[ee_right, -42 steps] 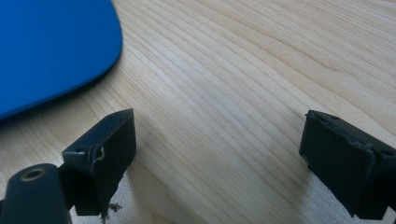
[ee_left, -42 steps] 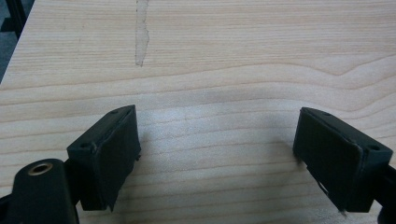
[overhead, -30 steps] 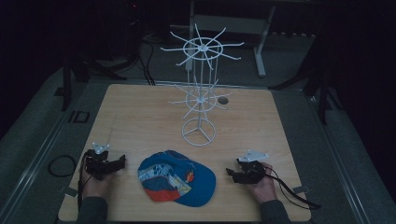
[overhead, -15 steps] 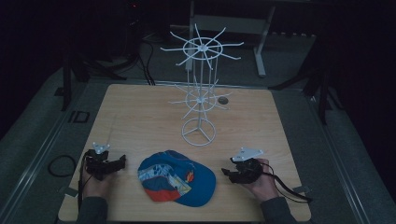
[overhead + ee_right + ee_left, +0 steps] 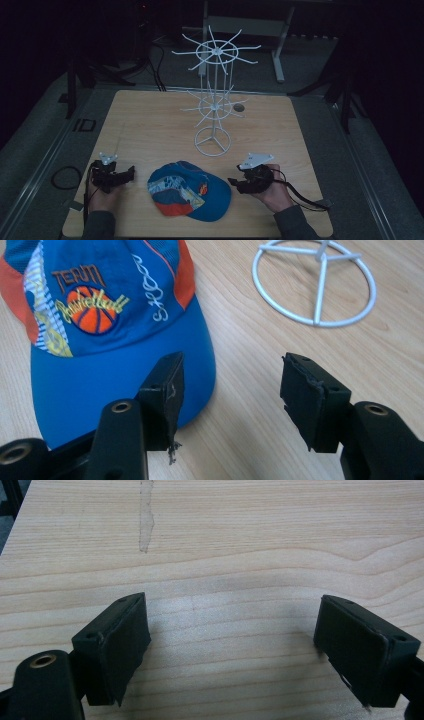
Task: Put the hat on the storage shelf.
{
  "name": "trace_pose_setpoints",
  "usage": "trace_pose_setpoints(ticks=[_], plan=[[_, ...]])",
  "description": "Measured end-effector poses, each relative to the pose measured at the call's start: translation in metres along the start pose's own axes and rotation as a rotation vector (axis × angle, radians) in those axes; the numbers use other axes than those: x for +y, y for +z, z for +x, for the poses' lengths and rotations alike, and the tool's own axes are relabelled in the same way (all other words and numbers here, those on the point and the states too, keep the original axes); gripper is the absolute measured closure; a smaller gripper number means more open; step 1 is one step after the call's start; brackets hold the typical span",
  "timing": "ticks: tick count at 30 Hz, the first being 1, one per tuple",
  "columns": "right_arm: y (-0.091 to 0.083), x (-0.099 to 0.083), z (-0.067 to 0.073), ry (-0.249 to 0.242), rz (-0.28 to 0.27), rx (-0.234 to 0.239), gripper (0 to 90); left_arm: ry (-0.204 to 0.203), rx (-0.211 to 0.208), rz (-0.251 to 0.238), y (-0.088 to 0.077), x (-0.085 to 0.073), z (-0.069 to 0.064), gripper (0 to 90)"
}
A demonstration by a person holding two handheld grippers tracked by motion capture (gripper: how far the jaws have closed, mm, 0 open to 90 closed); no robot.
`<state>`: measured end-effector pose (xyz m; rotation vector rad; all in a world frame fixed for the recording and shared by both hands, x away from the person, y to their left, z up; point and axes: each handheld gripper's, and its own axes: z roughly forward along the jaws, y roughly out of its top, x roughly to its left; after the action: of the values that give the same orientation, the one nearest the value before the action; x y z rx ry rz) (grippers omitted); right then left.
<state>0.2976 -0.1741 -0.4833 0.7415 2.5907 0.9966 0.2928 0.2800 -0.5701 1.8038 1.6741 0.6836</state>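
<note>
Cap [image 5: 189, 191] lies flat near the table's [image 5: 150, 130] front edge, brim toward the right gripper [image 5: 230, 390], whose jaws stand open and empty just off the brim. Left gripper [image 5: 232, 645] is likewise open over bare wood. Risk: pinching only the brim edge could let the cap slip, or swing into the wire rack [image 5: 214, 107].

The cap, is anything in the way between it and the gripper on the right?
No. Bare wooden table lies between the open right gripper and the cap; its brim edge is beside one jaw.
</note>
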Motion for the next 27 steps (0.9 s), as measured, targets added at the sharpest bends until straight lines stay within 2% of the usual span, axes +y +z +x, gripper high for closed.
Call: trace_pose_setpoints(ticks=[4,11,17,21,25,27], plan=[[0.003,0.01,0.004,-0.025,0.003,0.022,42.5,0.0,0.0,0.0,0.0,0.0,0.0,15.0],[0.007,0.031,0.015,-0.061,-0.025,0.07,41.3,0.0,-0.001,0.0,0.0,0.0,0.0,15.0],[0.015,0.051,0.023,-0.083,-0.035,0.113,38.9,0.001,-0.001,0.0,0.0,0.0,0.0,15.0],[0.022,0.064,0.03,-0.117,-0.033,0.129,36.5,0.001,-0.002,0.0,0.0,0.0,0.0,15.0],[0.028,0.075,0.036,-0.122,-0.033,0.154,35.7,0.002,-0.002,0.001,0.0,0.0,0.0,15.0],[0.031,0.079,0.036,-0.111,-0.045,0.186,35.6,0.003,-0.002,0.001,0.0,0.0,0.0,15.0]])
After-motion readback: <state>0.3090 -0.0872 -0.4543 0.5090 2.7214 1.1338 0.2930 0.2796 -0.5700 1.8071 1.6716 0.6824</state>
